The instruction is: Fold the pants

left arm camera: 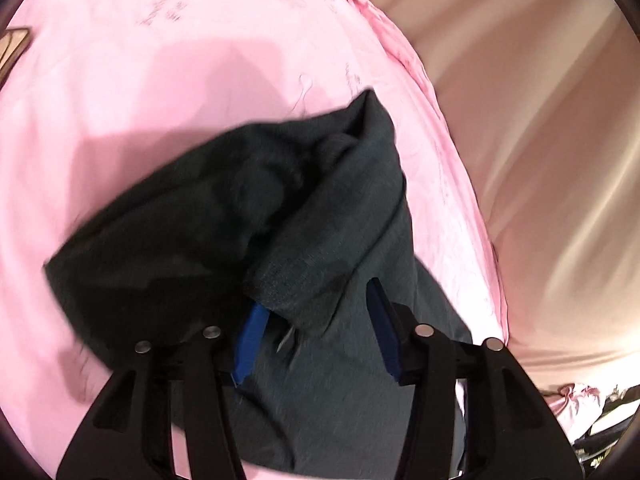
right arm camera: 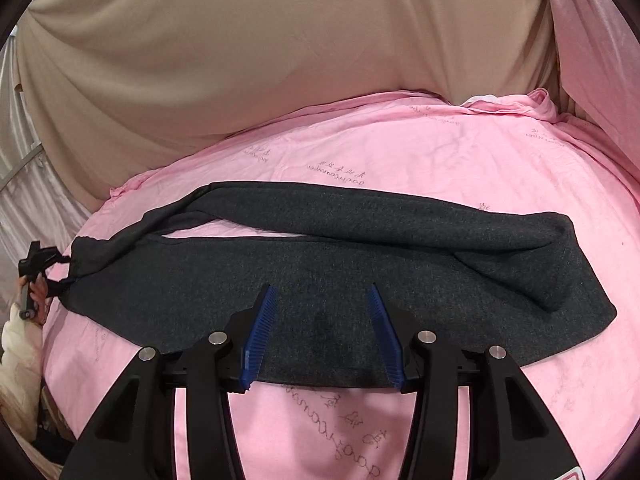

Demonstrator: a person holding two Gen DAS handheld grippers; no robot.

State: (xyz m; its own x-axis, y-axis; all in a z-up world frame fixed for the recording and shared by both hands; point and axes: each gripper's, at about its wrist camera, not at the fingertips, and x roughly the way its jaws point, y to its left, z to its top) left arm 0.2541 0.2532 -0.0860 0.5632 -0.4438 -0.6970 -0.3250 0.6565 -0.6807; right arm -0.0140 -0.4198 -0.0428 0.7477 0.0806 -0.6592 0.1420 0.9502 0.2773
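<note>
Dark grey pants (right arm camera: 360, 264) lie stretched across a pink sheet (right arm camera: 400, 152), both legs running sideways. My right gripper (right arm camera: 322, 292) is open, its blue pads just above the near edge of the pants. In the left wrist view the pants (left arm camera: 320, 208) are bunched and lifted. My left gripper (left arm camera: 316, 300) has its jaws apart with a fold of the fabric draped over the left pad (left arm camera: 250, 344). The left gripper also shows at the far left of the right wrist view (right arm camera: 60, 276), at the pants' end.
A beige curtain (right arm camera: 240, 60) hangs behind the bed. The pink sheet's ruffled edge (left arm camera: 384, 28) runs along the right in the left wrist view. A white padded item (right arm camera: 16, 344) sits at the left edge.
</note>
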